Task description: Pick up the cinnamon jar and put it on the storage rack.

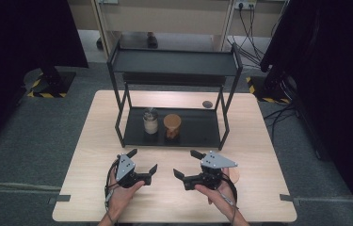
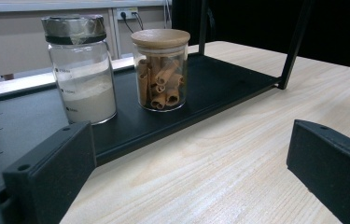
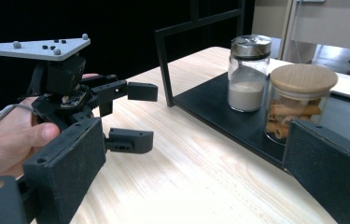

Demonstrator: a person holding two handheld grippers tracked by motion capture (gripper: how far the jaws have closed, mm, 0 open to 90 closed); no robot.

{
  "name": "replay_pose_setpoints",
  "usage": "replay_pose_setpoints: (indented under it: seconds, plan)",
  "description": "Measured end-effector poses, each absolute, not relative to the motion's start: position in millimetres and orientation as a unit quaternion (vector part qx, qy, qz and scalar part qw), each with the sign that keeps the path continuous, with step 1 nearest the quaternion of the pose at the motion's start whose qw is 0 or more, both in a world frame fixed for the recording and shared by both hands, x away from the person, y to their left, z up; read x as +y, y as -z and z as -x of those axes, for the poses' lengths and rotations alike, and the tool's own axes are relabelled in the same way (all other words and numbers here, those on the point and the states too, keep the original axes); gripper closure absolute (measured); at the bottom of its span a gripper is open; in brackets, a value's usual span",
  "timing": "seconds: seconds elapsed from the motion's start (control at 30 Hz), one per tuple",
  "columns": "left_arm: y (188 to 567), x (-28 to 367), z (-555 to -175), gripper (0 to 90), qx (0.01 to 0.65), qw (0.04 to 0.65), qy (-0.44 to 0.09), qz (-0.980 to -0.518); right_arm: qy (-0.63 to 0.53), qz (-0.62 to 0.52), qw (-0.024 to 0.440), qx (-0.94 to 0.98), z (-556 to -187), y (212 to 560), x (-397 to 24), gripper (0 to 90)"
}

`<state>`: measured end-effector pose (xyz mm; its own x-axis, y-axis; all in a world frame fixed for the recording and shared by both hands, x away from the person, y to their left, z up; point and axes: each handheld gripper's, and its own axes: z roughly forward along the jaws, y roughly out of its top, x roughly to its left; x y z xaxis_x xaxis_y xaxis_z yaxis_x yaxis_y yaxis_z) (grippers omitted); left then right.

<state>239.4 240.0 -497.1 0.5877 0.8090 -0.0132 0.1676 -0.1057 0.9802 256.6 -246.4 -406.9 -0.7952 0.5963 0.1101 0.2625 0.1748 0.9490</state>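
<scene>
Two glass jars stand side by side on the lower tray of a black metal shelf rack (image 1: 174, 63) at the far middle of a pale wood-grain surface (image 1: 94, 141): on the left a round jar of white powder (image 1: 150, 121) with a silvery cap, on the right a straight-sided jar of rolled cinnamon sticks (image 1: 172, 127) under a flat wooden lid. Nearer, the left gripper (image 1: 142, 161) and right gripper (image 1: 188, 164) hover over the surface, aimed at the jars, their black padded fingers spread wide and holding nothing.
</scene>
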Motion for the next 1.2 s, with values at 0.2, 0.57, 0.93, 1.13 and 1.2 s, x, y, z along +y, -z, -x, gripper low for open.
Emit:
replay_pose_setpoints:
  seconds: [0.2,0.57,0.93,1.13,1.2]
  plan:
    - [497,240,-239,0.8,0.355,0.566,-0.283,-0.688,-0.578,-0.294,0.15,0.746,-249,409,-258,6.1]
    - [497,240,-239,0.8,0.355,0.566,-0.284,-0.687,-0.579,-0.315,0.164,0.734,-239,412,-280,6.1]
    - [497,240,-239,0.8,0.356,0.565,-0.284,-0.688,-0.577,-0.336,0.178,0.723,-228,415,-302,6.1]
    - [497,240,-239,0.8,0.356,0.565,-0.285,-0.688,-0.579,-0.345,0.187,0.714,-222,415,-311,6.1]
    - [497,240,-239,0.8,0.356,0.565,-0.284,-0.688,-0.58,-0.348,0.19,0.712,-220,415,-314,6.1]
